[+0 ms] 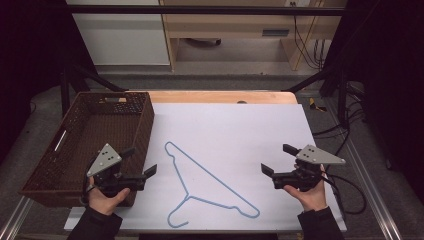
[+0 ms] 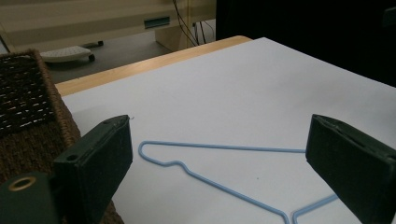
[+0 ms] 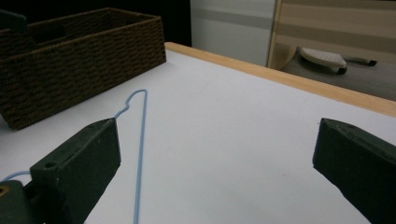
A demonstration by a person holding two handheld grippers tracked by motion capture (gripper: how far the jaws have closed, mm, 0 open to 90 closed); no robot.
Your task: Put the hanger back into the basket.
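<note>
High view: the blue wire hanger (image 1: 207, 182) lies flat on the bench just beside the brown basket (image 1: 47, 165), between the gaping, empty left tool (image 1: 142, 162) and right tool (image 1: 276, 159), probably nearer the left.

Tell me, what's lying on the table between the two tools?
A light blue wire hanger lies flat on the white sheet between the left tool and the right tool, touching neither. The high view shows it best.
</note>
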